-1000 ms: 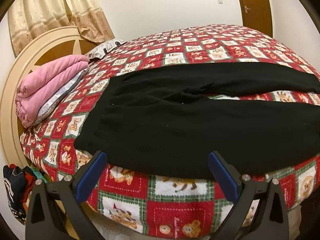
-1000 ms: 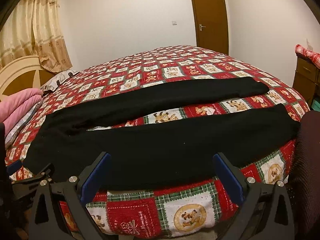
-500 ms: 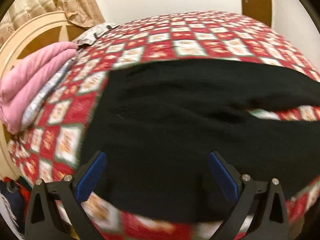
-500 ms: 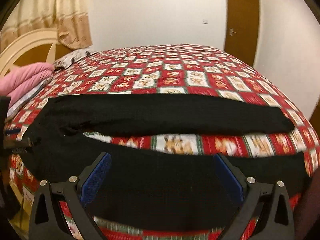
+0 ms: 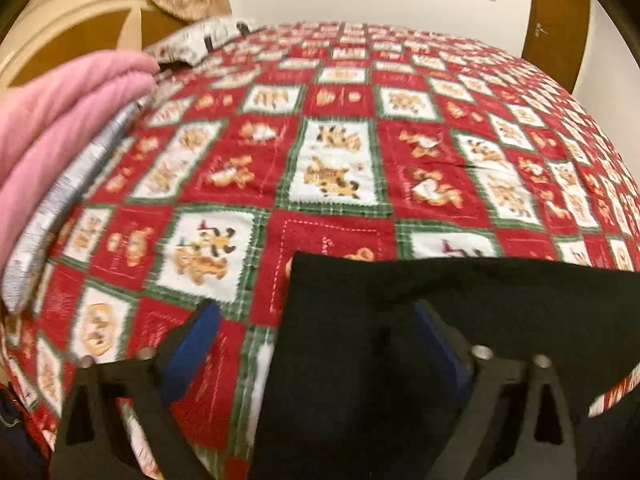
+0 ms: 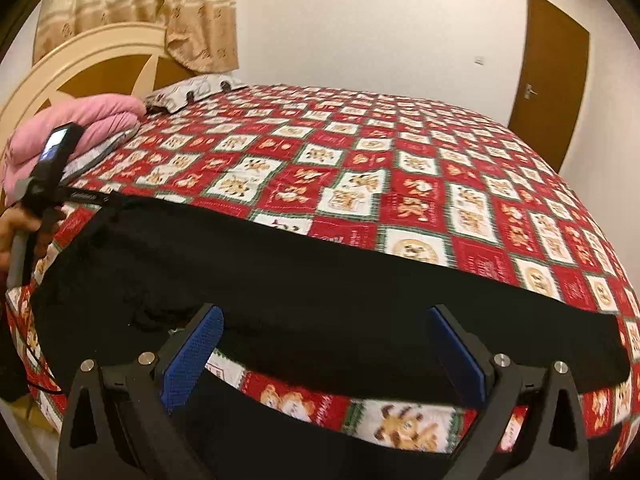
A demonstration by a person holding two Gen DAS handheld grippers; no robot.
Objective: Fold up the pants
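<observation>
**Q:** Where are the pants, and what could go wrong?

**Me:** The pants (image 6: 320, 280) lie flat along the near side of the bed (image 6: 400, 160). The waist is at my left, and the two legs run off to the right with a strip of quilt showing between them. My left gripper (image 5: 316, 312) is at the far corner of the waist. Its jaws have just been closing, and the cloth's edge sits between them, but the left pad (image 5: 196, 344) is clear of the cloth, so nothing is pinched yet. The other pad is half hidden by black cloth.

I see three likely risks:
- I close on the top layer only, and the waist peels open when I lift.
- I nip the quilt along with the pants and drag the bed cover up.
- That view is blurred, so my aim at the corner could be off.

**Q:** And your right side?

**Me:** My right gripper (image 6: 325, 314) hangs over the far leg with its jaws spread wide and nothing in them. If it grips later than the left, or further in from the edge, the fold will probably come out skewed.

**Q:** How are you posed?

**Me:** Both grippers tilt down toward the bed, the left more steeply. From the right view, my left hand (image 6: 12, 224) grips its handle just in front of the pink blanket (image 6: 80, 128).
</observation>
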